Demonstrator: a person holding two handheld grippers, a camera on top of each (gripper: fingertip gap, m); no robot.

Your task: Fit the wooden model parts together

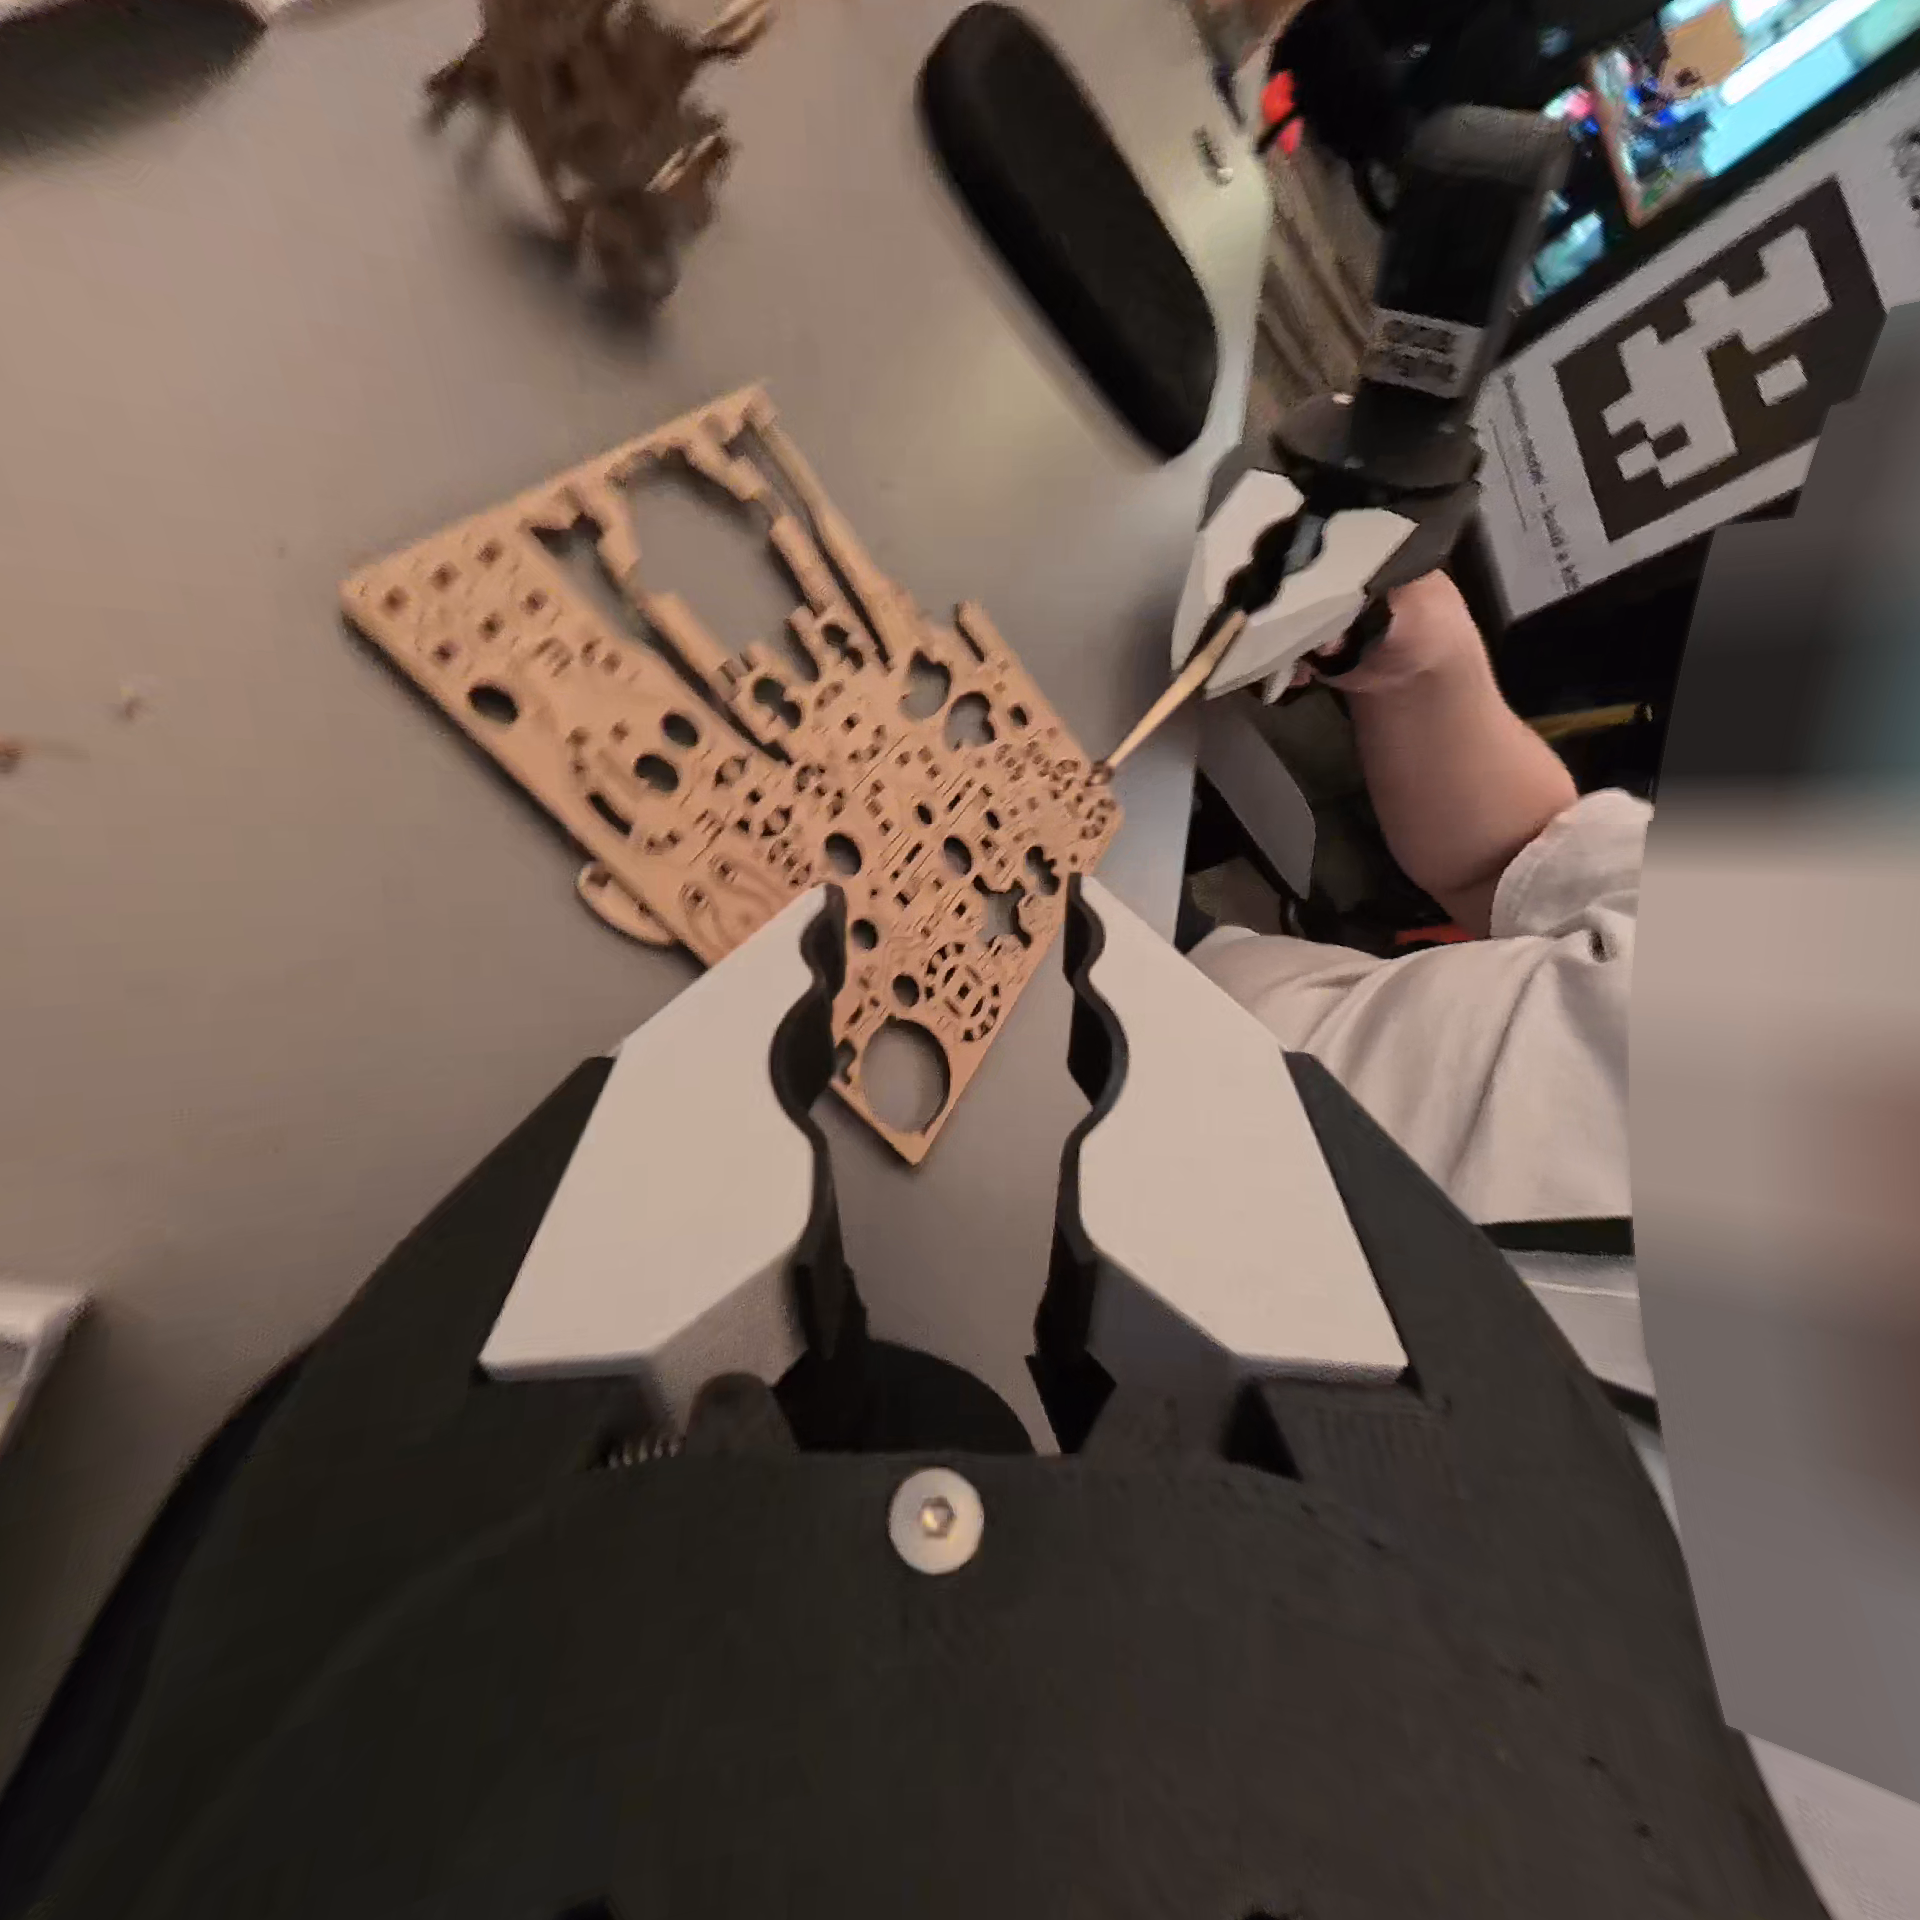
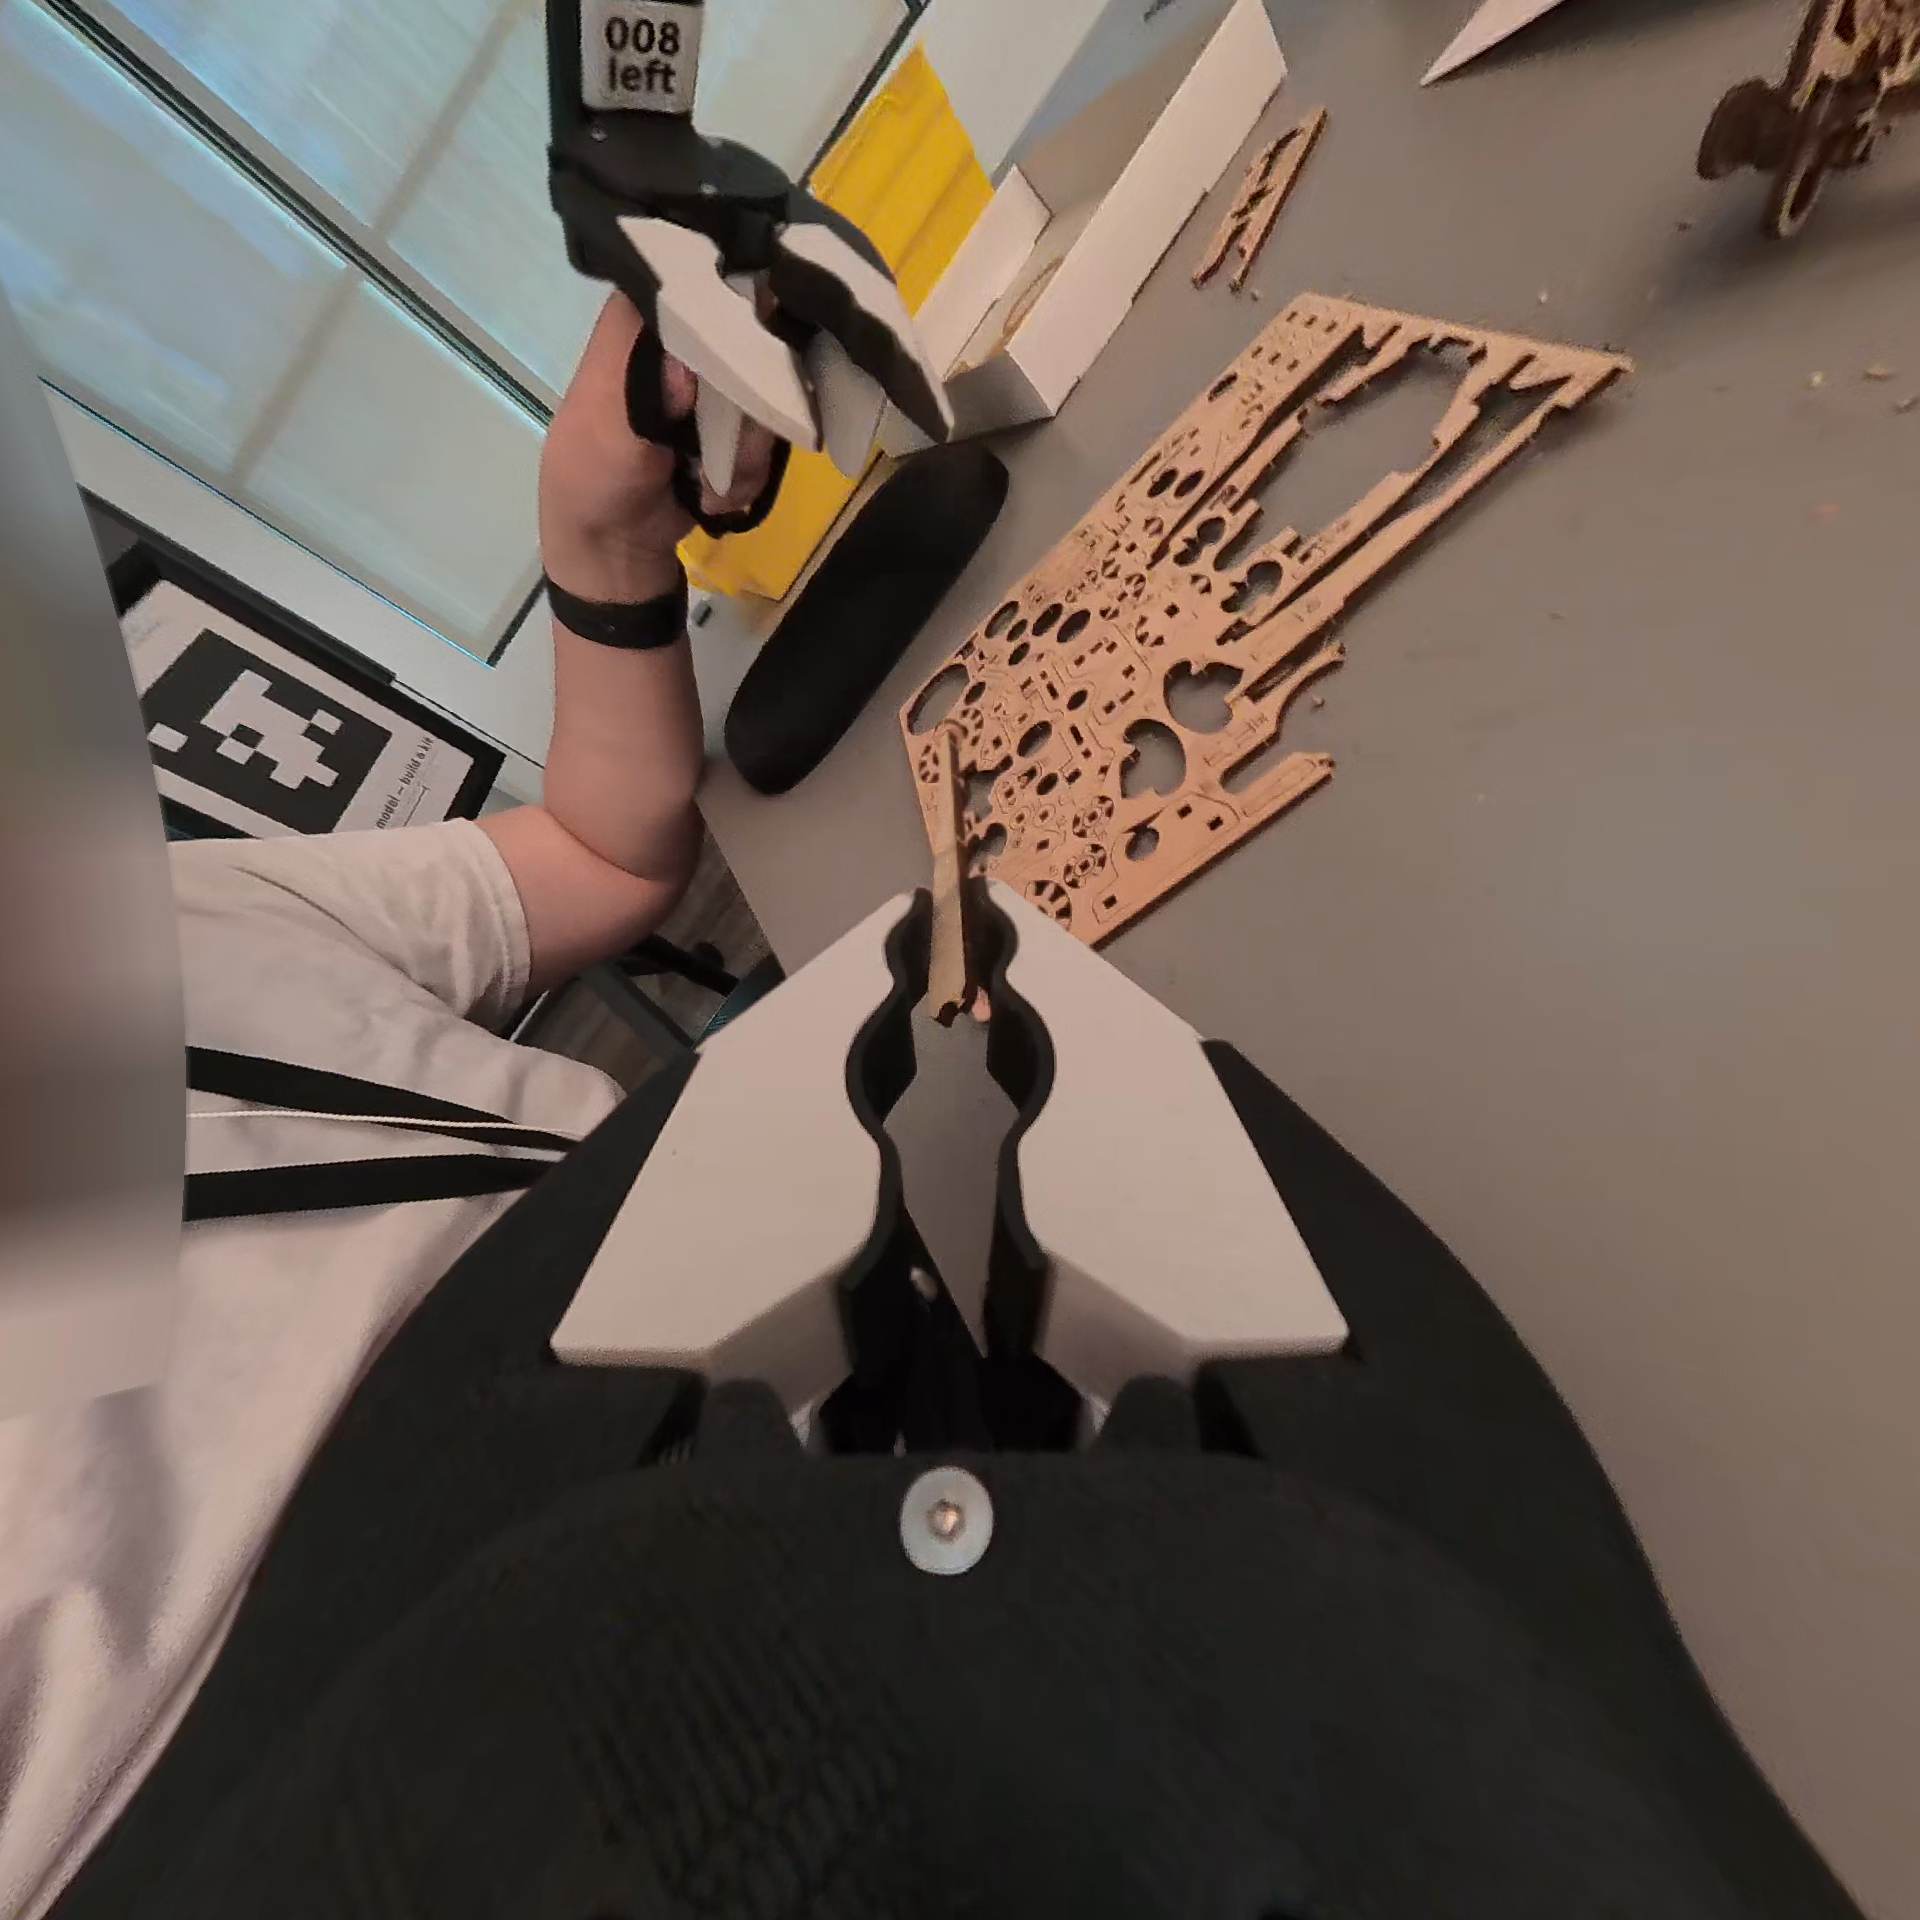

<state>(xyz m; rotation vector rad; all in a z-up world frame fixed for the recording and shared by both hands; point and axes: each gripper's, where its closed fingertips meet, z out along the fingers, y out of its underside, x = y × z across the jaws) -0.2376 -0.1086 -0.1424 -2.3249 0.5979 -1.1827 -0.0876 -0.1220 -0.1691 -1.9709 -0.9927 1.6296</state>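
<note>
A flat laser-cut wooden parts sheet (image 1: 790, 769) lies on the grey table; it also shows in the right wrist view (image 2: 1205, 665). My left gripper (image 1: 951, 894) is open and empty, held above the sheet's near corner. My right gripper (image 2: 961, 909) is shut on a thin wooden stick (image 2: 951, 862), whose far tip touches the sheet's corner. In the left wrist view the right gripper (image 1: 1210, 665) shows at the right with the stick (image 1: 1164, 717) pointing down to the sheet's edge. A partly built brown wooden model (image 1: 613, 135) stands at the back, blurred.
A black oblong pad (image 1: 1070, 239) lies beyond the sheet near the table edge. A white open box (image 2: 1101, 218) and a loose wooden part (image 2: 1257, 203) sit farther off. A person's arm (image 1: 1455, 769) and white shirt are beside the table. A black-and-white marker board (image 1: 1704, 364) stands behind. The tips of one gripper are about 15 cm away from the tips of the other. From either gripper's tips it is about 20 cm to the partly built brown wooden model (image 1: 613, 135).
</note>
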